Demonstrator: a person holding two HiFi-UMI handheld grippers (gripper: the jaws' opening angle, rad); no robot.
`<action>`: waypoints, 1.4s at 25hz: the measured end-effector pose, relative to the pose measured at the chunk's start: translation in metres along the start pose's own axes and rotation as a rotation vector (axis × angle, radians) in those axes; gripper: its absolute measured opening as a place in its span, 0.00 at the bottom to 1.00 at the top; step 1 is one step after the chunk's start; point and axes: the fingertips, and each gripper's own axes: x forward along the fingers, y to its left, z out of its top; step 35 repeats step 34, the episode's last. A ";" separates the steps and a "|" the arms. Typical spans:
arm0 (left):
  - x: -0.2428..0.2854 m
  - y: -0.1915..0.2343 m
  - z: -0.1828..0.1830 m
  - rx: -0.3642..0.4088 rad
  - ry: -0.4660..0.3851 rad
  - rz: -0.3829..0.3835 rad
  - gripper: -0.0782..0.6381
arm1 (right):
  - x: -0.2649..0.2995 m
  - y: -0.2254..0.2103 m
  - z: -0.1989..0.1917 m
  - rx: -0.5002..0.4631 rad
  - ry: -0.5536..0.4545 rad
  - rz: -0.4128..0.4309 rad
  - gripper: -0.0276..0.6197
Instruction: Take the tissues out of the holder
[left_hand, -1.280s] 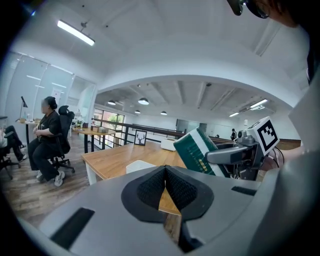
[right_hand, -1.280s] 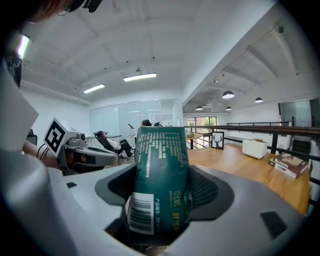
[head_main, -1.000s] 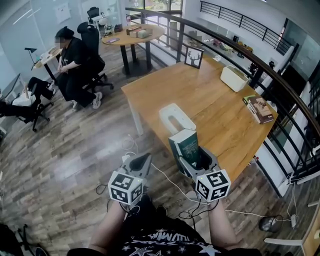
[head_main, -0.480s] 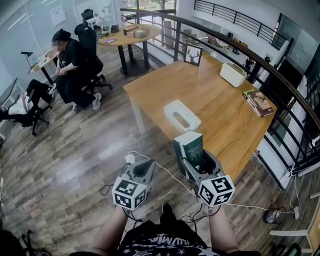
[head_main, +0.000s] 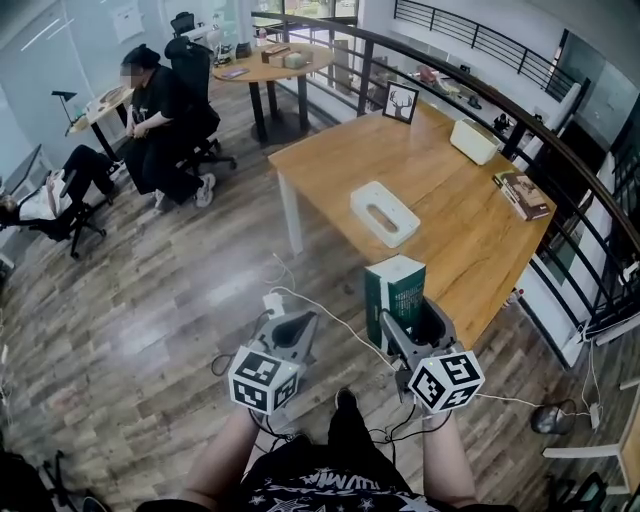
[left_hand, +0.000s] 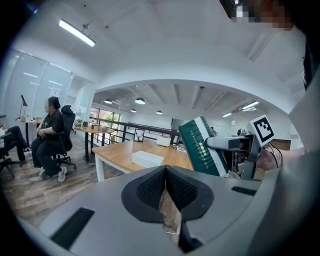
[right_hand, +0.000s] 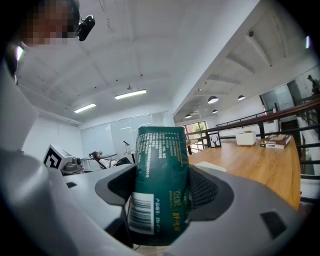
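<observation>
One tissue pack (head_main: 396, 286) in right gripper (head_main: 404, 318); one holder (head_main: 385, 213).

Right gripper (head_main: 408, 322) clamps a green tissue pack (head_main: 394, 285); left gripper (head_main: 296, 328) alongside, jaws seemingly together.

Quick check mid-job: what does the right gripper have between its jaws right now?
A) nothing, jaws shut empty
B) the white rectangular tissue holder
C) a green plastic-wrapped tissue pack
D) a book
C: in the right gripper view the right gripper is clamped on the green plastic-wrapped tissue pack, while the white rectangular tissue holder lies apart from it on the wooden table.
</observation>
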 end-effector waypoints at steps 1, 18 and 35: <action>-0.007 -0.003 -0.001 0.003 -0.004 -0.003 0.13 | -0.006 0.004 -0.003 0.002 -0.001 -0.006 0.56; -0.101 -0.035 -0.027 0.040 -0.031 -0.039 0.13 | -0.091 0.080 -0.023 -0.013 -0.073 -0.052 0.56; -0.106 -0.039 -0.003 0.045 -0.089 -0.042 0.13 | -0.095 0.075 -0.030 0.012 -0.047 -0.084 0.56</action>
